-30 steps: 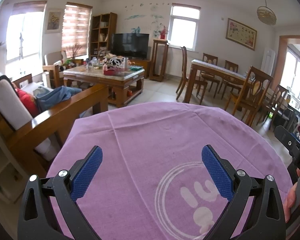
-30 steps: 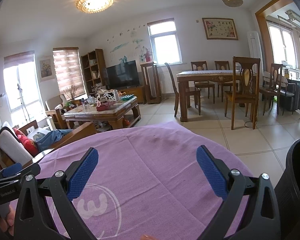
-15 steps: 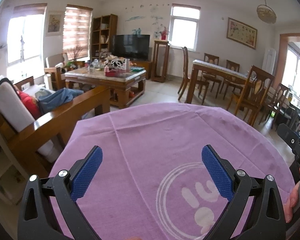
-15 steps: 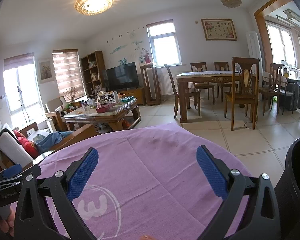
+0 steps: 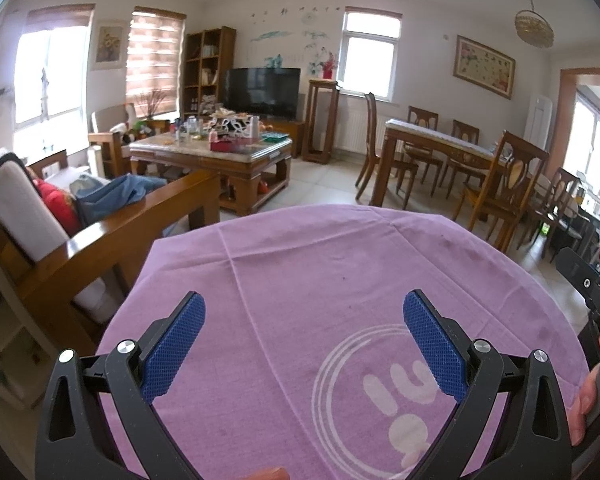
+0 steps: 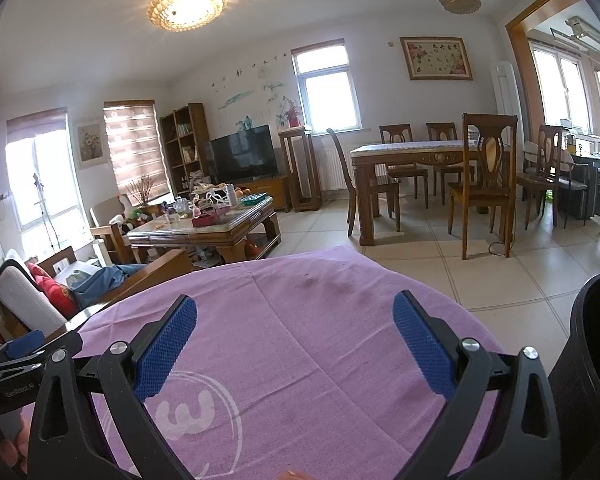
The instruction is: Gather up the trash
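Purple cloth covers the round table beneath both tools. Left gripper hovers with its blue pads spread wide, nothing between them; right gripper likewise gapes empty over the cloth. Just right of the right fingers stands a black bin. No trash shows near either tool.

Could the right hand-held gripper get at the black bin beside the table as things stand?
Probably yes. The right hand-held gripper is open and holds nothing, and the black bin stands just to its right past the purple tablecloth, with nothing visible between them.
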Demonstrator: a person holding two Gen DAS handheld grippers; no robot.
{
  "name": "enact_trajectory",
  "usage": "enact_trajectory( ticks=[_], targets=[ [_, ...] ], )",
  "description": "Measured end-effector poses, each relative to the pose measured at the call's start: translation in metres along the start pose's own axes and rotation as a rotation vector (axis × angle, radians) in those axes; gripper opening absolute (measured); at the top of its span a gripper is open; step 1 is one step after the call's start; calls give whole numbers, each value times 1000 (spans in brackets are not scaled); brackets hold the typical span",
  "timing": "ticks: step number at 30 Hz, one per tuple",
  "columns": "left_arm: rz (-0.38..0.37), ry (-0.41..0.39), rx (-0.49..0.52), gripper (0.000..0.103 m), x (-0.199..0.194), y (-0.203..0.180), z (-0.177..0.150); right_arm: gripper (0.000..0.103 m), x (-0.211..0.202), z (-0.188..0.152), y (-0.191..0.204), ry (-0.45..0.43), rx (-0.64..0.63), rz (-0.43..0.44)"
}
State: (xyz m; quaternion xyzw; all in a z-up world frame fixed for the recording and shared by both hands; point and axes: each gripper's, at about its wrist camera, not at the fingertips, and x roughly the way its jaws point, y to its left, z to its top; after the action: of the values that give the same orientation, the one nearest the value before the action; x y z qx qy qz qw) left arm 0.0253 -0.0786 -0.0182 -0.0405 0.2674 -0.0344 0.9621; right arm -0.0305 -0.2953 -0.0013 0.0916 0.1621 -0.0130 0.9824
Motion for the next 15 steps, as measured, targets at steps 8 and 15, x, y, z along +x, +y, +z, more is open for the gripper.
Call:
enact_trajectory(
  ticks=[8, 15],
  targets=[
    [0, 2, -4, 98, 0, -1, 0, 98, -1, -1, 1, 1, 2, 0],
    [0, 3, -4, 98, 0, -1, 0, 98, -1, -1, 1, 1, 3, 0]
  ],
)
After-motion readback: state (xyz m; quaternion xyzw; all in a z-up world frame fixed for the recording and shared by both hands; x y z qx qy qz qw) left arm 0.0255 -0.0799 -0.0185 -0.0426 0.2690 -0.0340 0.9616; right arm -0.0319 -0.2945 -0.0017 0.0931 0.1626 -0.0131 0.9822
